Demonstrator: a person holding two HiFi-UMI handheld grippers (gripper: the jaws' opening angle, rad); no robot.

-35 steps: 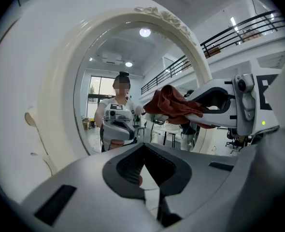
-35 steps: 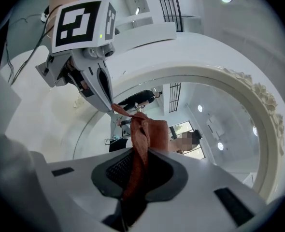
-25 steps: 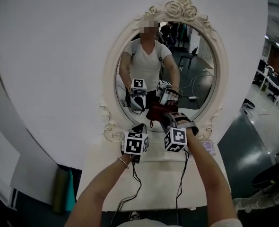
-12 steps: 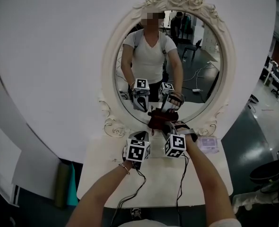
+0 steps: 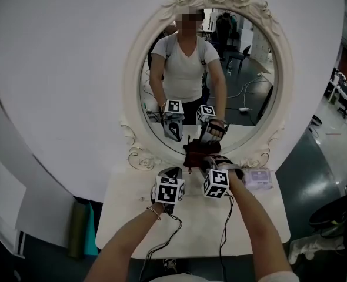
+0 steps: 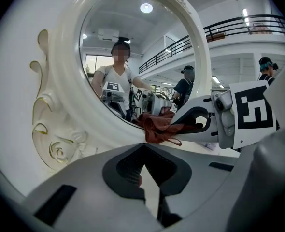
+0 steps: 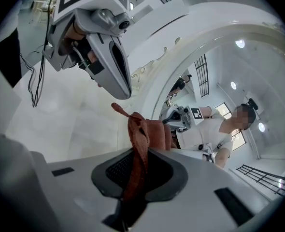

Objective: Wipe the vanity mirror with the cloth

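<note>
Here the right tool point(image 7: 141, 170) is clamped shut on a dark red, crumpled cloth point(image 7: 145, 134), which bunches out past its jaws and sits at the bottom edge of the oval vanity mirror in its ornate white frame point(image 5: 253, 81), apparently just meeting the glass. The left tool point(image 6: 143, 166) hovers just beside it above the white desk point(image 5: 126, 210), its jaws together on nothing. To wipe well, I would press the loose wad flat to the glass so that fabric, not the hard jaw tips, makes contact. Then sweep upward in overlapping arcs, steering clear of the carved frame.
</note>
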